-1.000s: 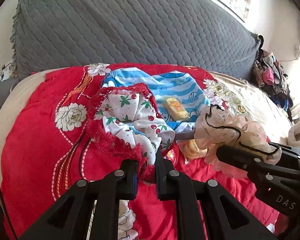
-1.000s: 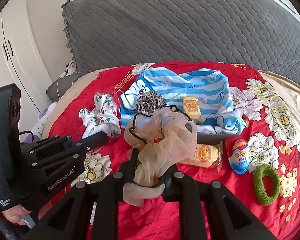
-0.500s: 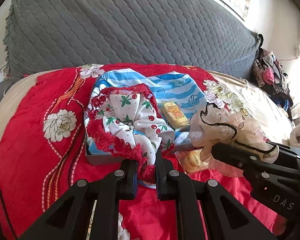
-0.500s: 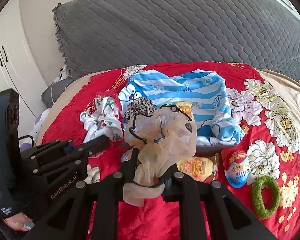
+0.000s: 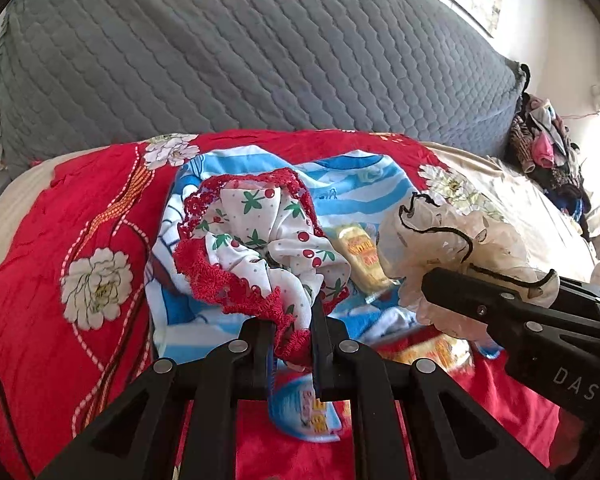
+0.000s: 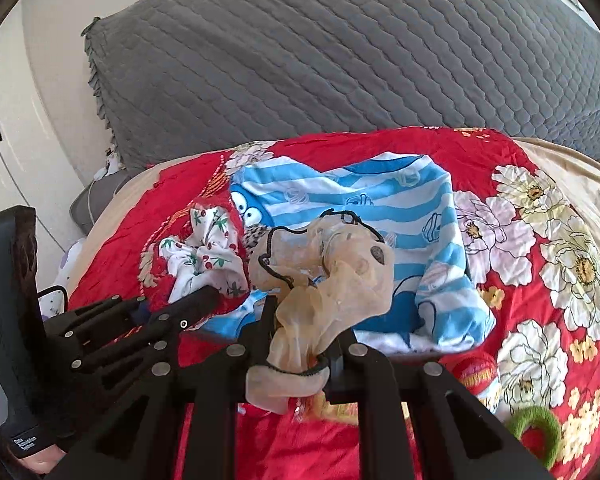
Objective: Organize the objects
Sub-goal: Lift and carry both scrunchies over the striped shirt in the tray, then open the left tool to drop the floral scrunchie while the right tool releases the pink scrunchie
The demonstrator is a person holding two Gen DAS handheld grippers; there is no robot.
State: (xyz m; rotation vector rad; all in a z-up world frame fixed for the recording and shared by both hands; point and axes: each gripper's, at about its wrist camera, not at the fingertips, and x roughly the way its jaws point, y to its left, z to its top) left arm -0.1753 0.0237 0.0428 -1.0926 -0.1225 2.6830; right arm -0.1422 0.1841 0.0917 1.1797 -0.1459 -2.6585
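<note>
My left gripper (image 5: 290,320) is shut on a white cherry-print scrunchie (image 5: 260,248) with red lace trim. It hangs over the near left part of a box draped in blue-striped cartoon cloth (image 5: 340,184). Beside it, my right gripper (image 6: 304,332) is shut on a sheer beige scrunchie (image 6: 328,280) edged in black, held above the box's near side. The right wrist view shows the left gripper (image 6: 204,296) and the cherry scrunchie (image 6: 204,252) at its left. A leopard scrunchie (image 6: 254,238) and a yellow snack packet (image 5: 360,256) lie in the box.
The box sits on a red floral bedspread (image 5: 60,240) in front of a grey quilted cushion (image 6: 340,60). In front of the box lie a blue egg-shaped packet (image 5: 304,408), another yellow packet (image 5: 432,354), a red egg toy (image 6: 476,376) and a green ring (image 6: 536,428). Clothes (image 5: 548,152) are piled far right.
Both grippers have carried their scrunchies forward from in front of the box to over its near part. The grips have not changed.
</note>
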